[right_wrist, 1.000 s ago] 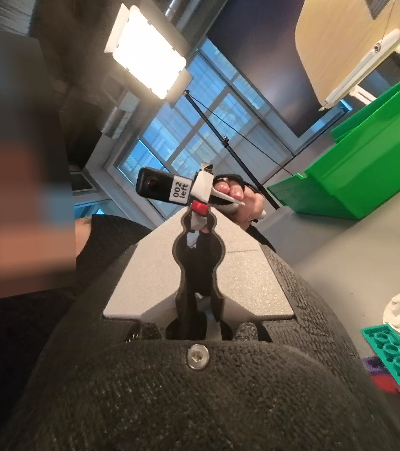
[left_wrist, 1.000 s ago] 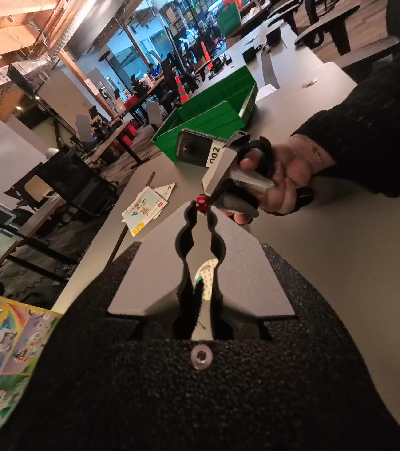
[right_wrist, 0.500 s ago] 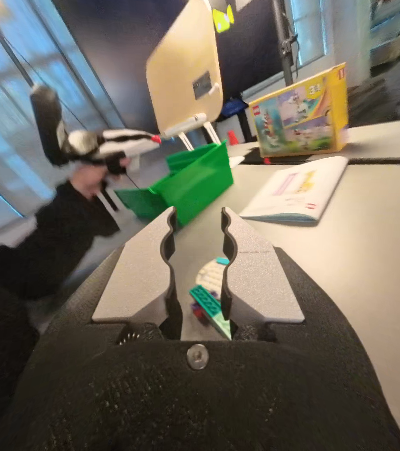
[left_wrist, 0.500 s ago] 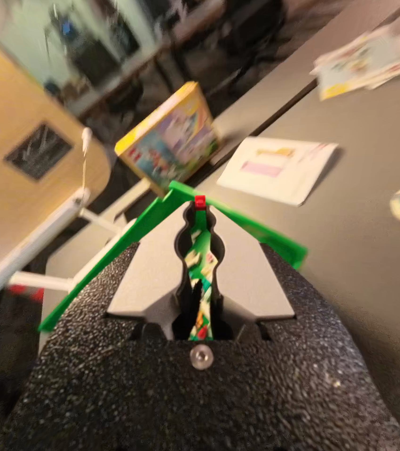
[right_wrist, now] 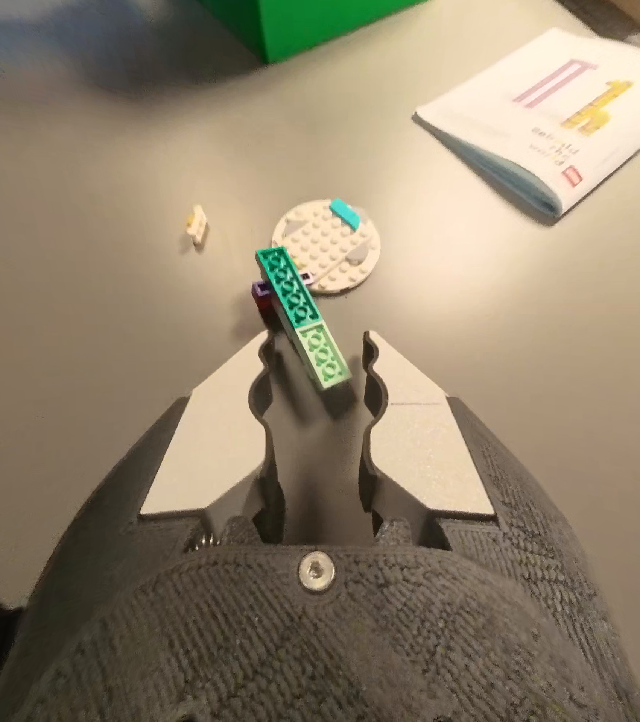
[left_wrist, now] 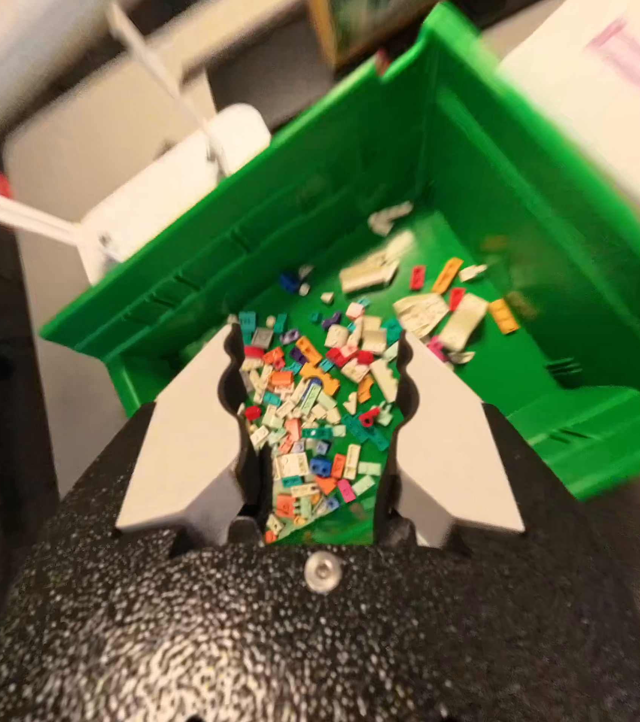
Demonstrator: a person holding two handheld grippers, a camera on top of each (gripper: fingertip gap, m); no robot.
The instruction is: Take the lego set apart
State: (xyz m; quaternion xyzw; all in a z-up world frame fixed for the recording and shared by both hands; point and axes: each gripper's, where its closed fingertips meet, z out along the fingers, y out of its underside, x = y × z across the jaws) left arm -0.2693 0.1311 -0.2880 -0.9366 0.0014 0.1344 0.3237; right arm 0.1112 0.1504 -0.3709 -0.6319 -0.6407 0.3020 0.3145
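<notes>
In the right wrist view a lego assembly lies on the grey table: a teal plate (right_wrist: pixel 287 285) joined to a light green plate (right_wrist: pixel 324 359), with small purple and dark red bricks (right_wrist: pixel 261 299) on its left. A round white plate (right_wrist: pixel 326 254) with a teal tile (right_wrist: pixel 345 213) lies behind it. My right gripper (right_wrist: pixel 316 338) is open and empty, its tips on either side of the light green end. In the left wrist view my left gripper (left_wrist: pixel 316 332) is open and empty above a green bin (left_wrist: pixel 466 164) holding several loose bricks (left_wrist: pixel 310 390).
A small white piece (right_wrist: pixel 196 224) lies alone to the left of the assembly. An instruction booklet (right_wrist: pixel 552 117) lies at the right. The green bin's corner (right_wrist: pixel 310 27) shows at the top of the right wrist view. A white booklet (left_wrist: pixel 603 97) lies beside the bin. Spacing between my two grippers at the tips: around 40 cm. The round white plate (right_wrist: pixel 326 254) is closer to my right gripper, around 5 cm from its tips; the left tips are 30 cm off.
My left gripper carried a small red piece to the bin and opened; the piece is gone from its tips. My right gripper let go of it, opened, and dropped to the assembly on the table.
</notes>
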